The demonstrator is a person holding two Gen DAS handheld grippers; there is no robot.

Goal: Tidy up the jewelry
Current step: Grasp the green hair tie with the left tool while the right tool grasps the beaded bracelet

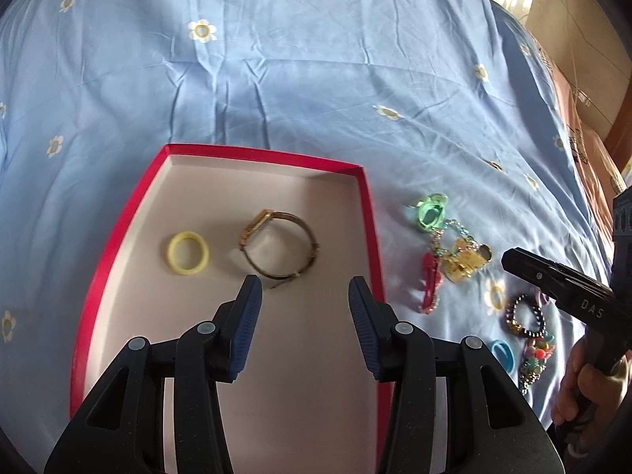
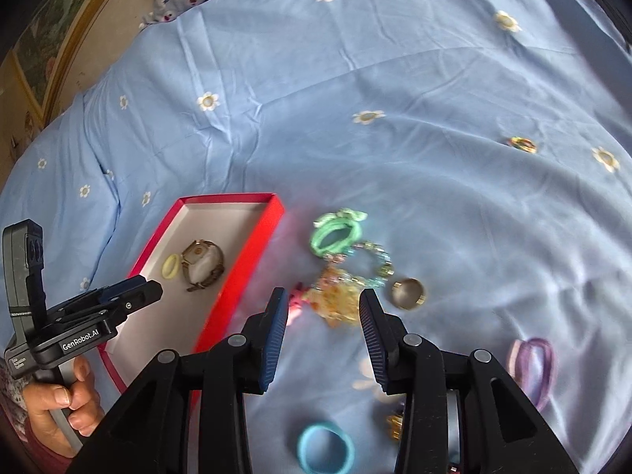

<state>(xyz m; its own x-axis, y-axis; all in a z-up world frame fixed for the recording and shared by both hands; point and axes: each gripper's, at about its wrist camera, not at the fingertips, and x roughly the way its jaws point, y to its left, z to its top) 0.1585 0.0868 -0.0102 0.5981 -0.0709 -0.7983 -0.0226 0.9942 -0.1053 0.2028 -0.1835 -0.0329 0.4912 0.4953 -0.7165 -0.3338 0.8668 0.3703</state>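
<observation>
A red box point(image 1: 365, 197) with a pale inside lies on the blue bed sheet; it holds a yellow ring point(image 1: 188, 252) and a gold watch point(image 1: 278, 244). My left gripper point(image 1: 305, 282) is open and empty above the box's near part. In the right wrist view the box point(image 2: 252, 252) is at left, with the left gripper point(image 2: 134, 292) over it. My right gripper point(image 2: 322, 296) is open and empty, just above a gold charm pile point(image 2: 335, 296) and a pink piece point(image 2: 295, 303). A green hair tie point(image 2: 335, 233), a metal ring point(image 2: 409, 293), a blue ring point(image 2: 324, 448) and a purple hair tie point(image 2: 533, 363) lie around it.
The flowered blue sheet point(image 2: 395, 79) covers the bed. A small coloured piece point(image 2: 522, 144) lies far right. In the left wrist view a beaded bracelet point(image 1: 525, 314) and colourful beads point(image 1: 537, 355) lie near the right gripper point(image 1: 509, 258). The bed edge and floor point(image 1: 584, 19) are at right.
</observation>
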